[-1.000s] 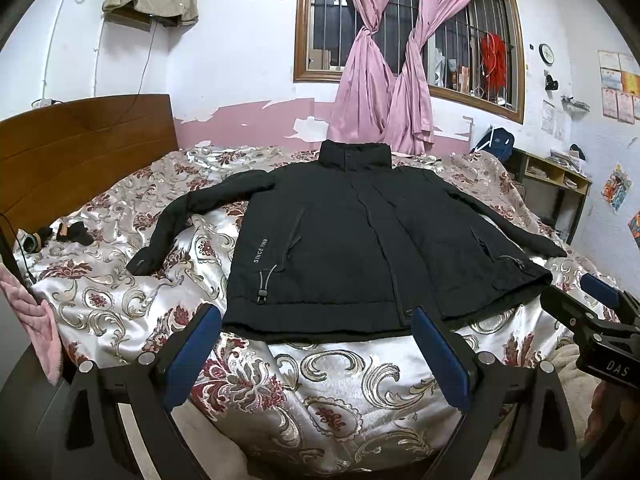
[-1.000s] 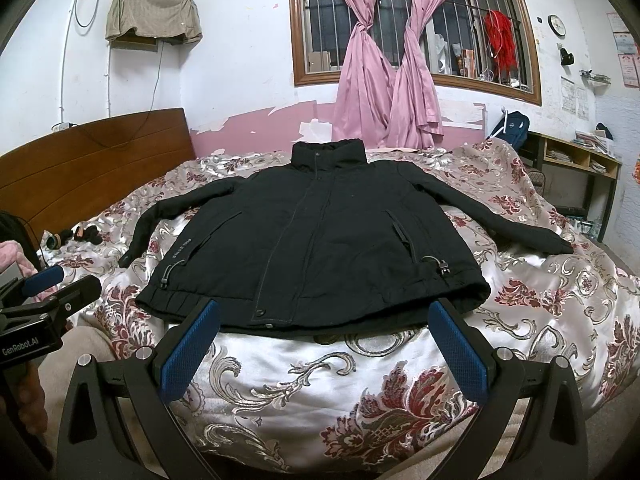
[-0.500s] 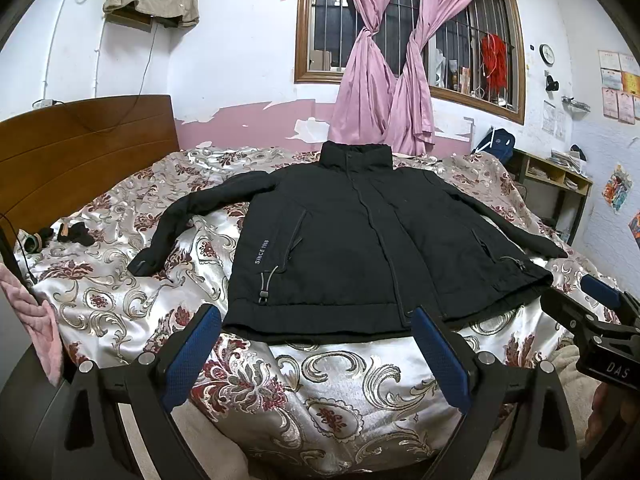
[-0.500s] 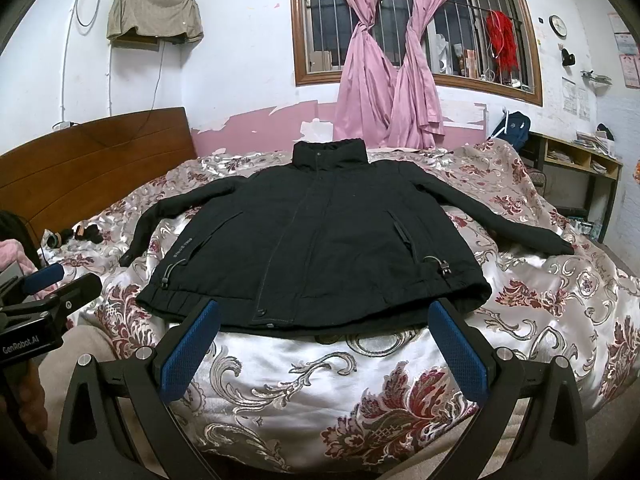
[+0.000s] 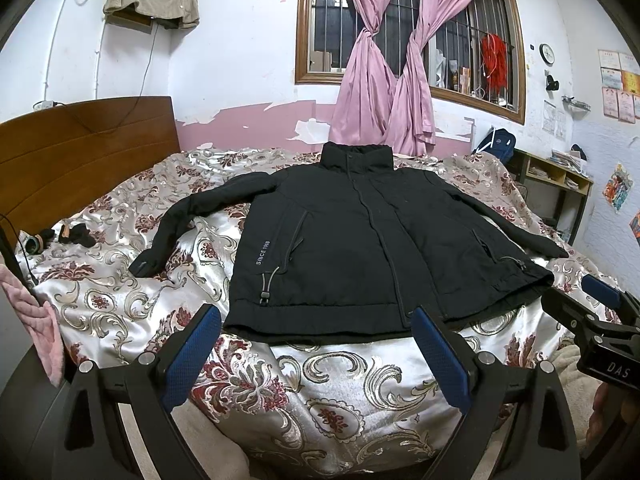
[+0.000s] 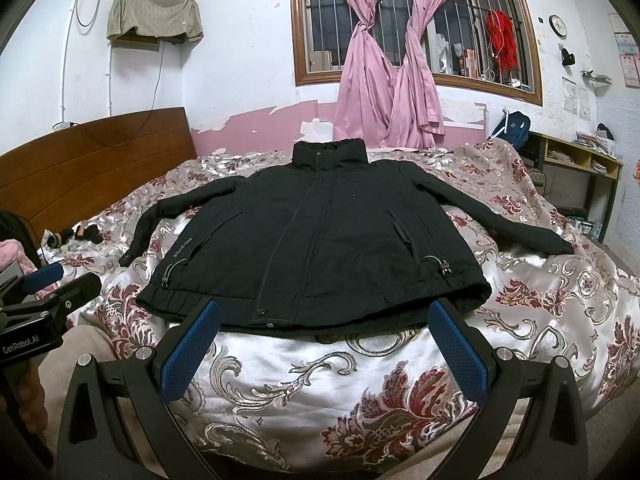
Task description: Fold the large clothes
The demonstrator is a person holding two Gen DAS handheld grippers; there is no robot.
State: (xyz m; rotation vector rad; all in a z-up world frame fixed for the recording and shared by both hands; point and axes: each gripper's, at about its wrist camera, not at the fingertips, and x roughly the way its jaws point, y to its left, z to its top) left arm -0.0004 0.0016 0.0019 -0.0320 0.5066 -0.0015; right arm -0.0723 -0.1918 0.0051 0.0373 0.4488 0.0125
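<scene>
A bed under a glossy floral quilt (image 5: 340, 380) is filling the room below a barred window with knotted pink curtains (image 5: 384, 80).

From the left wrist view, the left gripper (image 5: 316, 356) is hovering with its blue pads spread wide and nothing between them. Just ahead of it the black jacket (image 5: 360, 248) is lying flat, front up and zipped, collar at the far end, hem nearest. The left sleeve (image 5: 192, 220) is bending out ahead and to the left. The right gripper (image 5: 600, 304) is showing at the right edge. To fold well, I judge each sleeve should be pinched near the cuff and laid across the chest before the hem is lifted.

From the right wrist view, the right gripper (image 6: 324, 346) is likewise gaping wide and empty, just short of the hem. The right sleeve (image 6: 508, 220) is stretching ahead and to the right. Small dark items (image 6: 86, 234) are lying far left near the headboard (image 6: 80, 176), well apart from the jacket; nothing is blocking the fold.
</scene>
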